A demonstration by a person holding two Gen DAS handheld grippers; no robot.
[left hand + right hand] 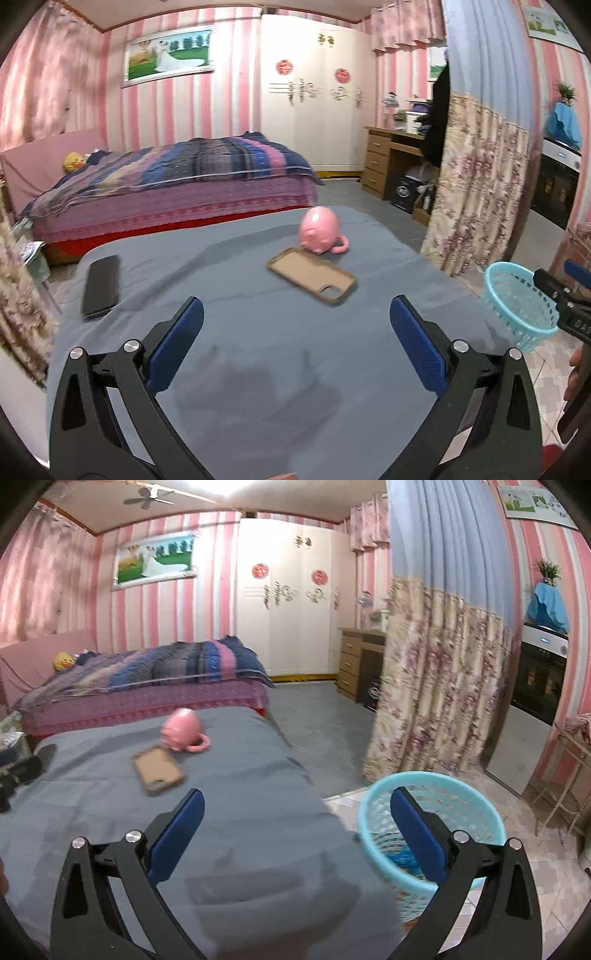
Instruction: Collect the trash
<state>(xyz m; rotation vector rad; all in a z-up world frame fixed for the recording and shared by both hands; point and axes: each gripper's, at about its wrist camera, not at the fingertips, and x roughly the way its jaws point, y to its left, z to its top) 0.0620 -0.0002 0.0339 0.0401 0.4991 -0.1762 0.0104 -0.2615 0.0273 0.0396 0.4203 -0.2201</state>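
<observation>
Nearest the lens in each wrist view, both tongs stand spread wide with nothing between their blue pads: the left gripper [295, 328] hangs over the bare grey cloth-covered table [258, 369], and the right gripper [297, 819] hangs over that table's right edge, its right finger crossing in front of the light-blue plastic mesh basket [461, 812] on the tiled floor at the lower right of the frame. Something blue and crumpled lies in the bottom of that basket, too blurred to name. The main risk, as I judge it, is mistaking a keeper for trash: no obvious litter shows on the cloth, only the tan phone case [312, 275] lying open side up in mid-frame, the glossy pink pig-shaped mug [321, 230] just beyond it and perhaps touching its far corner, and a flat black rectangular object [101, 286] at the left edge. A hurried close on the case could also nudge the mug, which looks smooth and likely to roll or slide. The right view is motion-blurred, so aim may suffer. The basket sits low beside the table, just under the right tongs and well off to the right of the left ones [517, 306].
</observation>
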